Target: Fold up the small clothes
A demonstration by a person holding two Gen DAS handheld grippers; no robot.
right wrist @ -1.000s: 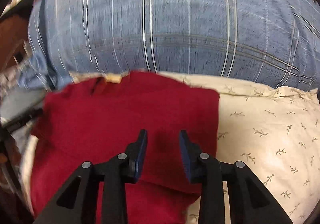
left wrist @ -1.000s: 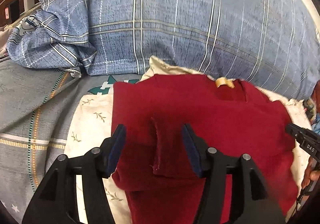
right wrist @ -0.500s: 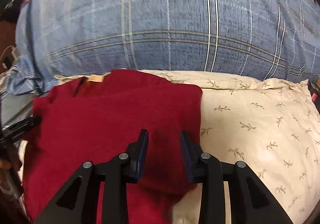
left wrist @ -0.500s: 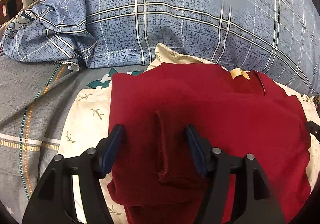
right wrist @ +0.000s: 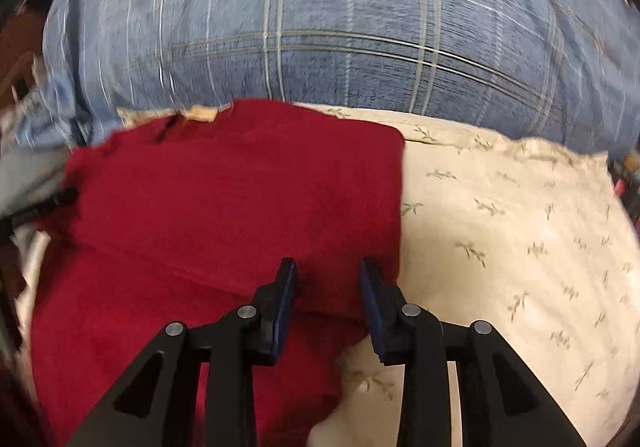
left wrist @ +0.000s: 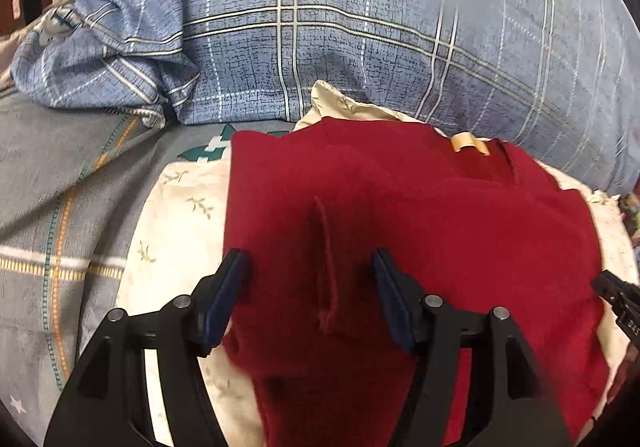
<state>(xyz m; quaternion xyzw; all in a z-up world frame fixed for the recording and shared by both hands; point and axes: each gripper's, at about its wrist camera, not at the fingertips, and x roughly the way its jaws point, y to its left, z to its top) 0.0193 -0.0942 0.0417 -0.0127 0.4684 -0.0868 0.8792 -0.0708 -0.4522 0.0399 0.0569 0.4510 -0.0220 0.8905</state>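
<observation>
Left gripper (left wrist: 310,295) hovered low with fingers spread wide, straddling a raised ridge in the red garment (left wrist: 420,231), which lay part-folded on the cream pillow (left wrist: 180,215). Right gripper (right wrist: 327,301) hung over the garment's right near corner, fingers parted, gripping nothing. Best, I judged, to pinch both near edges evenly before lifting.

Right gripper (right wrist: 328,287) — jaws parted, nothing between them — sits over the near right corner of the folded red garment (right wrist: 224,215). Garment lies on a cream leaf-print pillow (right wrist: 520,239); blue plaid bedding (right wrist: 340,27) behind. View blurred.
</observation>
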